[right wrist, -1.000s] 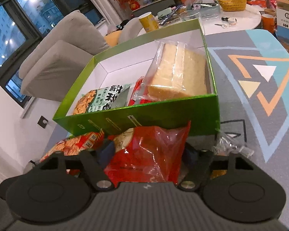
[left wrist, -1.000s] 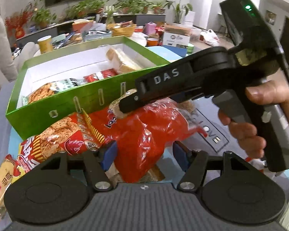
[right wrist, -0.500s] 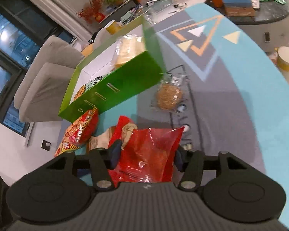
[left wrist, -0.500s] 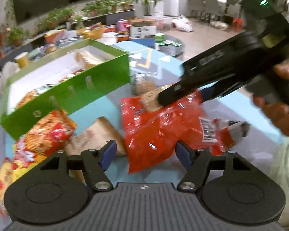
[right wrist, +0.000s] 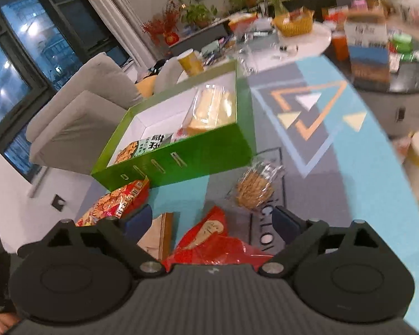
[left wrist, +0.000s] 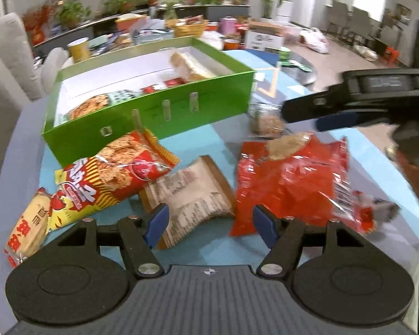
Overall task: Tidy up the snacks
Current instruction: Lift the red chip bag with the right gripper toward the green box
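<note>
Our right gripper (right wrist: 211, 220) is opening, its jaws wide and clear of the red bag (right wrist: 209, 241) lying on the table (right wrist: 349, 195) below them. Our left gripper (left wrist: 210, 221) is closing on nothing, with the red bag at one o'clock and the green box (left wrist: 153, 117) at eleven.

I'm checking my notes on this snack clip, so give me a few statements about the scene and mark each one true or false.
1. The green box holds wrapped bread. True.
2. The red bag lies inside the box. False: it lies on the table beside the brown packet.
3. The right gripper clamps the red bag. False: its jaws are opening, fingers off the bag.
4. A clear cookie pack sits outside the box. True.
5. The left gripper holds nothing. True.
</note>
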